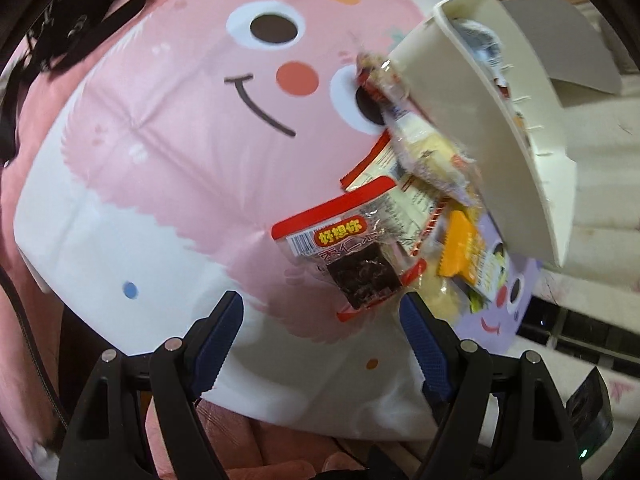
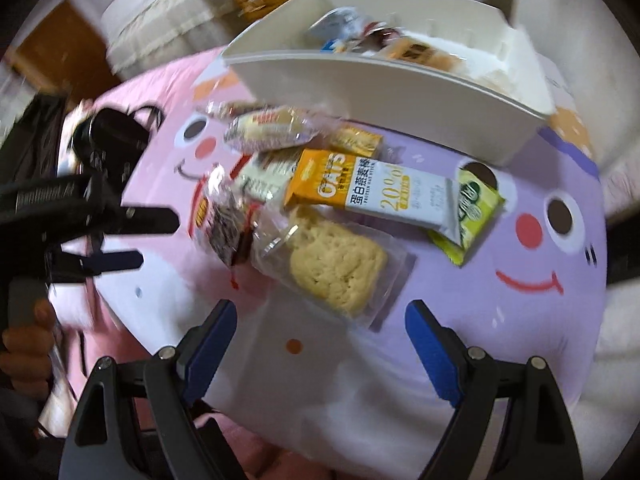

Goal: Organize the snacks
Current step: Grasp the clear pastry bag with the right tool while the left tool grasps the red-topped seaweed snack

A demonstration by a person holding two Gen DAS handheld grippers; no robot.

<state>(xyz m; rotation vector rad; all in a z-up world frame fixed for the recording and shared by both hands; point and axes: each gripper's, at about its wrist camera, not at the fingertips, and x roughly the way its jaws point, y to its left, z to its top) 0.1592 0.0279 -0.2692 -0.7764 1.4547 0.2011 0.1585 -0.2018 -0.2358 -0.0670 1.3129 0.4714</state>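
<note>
The pink-and-lilac cartoon-face desk mat (image 2: 520, 312) carries everything in play. At its far edge sits the white plastic bin (image 2: 380, 92), tipped in both views, with a few wrappers inside; whether it rests on the mat or hangs above it cannot be told.

Just in front of the bin lies a loose heap of packets. The largest is the clear-wrapped pale biscuit (image 2: 336, 260), closest to the right gripper (image 2: 320, 344) and straight ahead of it, its long axis running diagonally from upper left to lower right across the gripper's line. Behind it lies the orange-and-white oat bar (image 2: 368, 192), nearly crosswise, its far end over the green packet (image 2: 472, 216). To the left sits the red-edged packet with a dark square inside (image 1: 352, 260), directly ahead of the left gripper (image 1: 320, 340) and just beyond its tips.

Both grippers stand spread wide and hold nothing. Judging by position, the right hand is better placed for the biscuit, though it would probably need to turn to meet the packet's narrow side, and the left for the red-edged packet.
</note>
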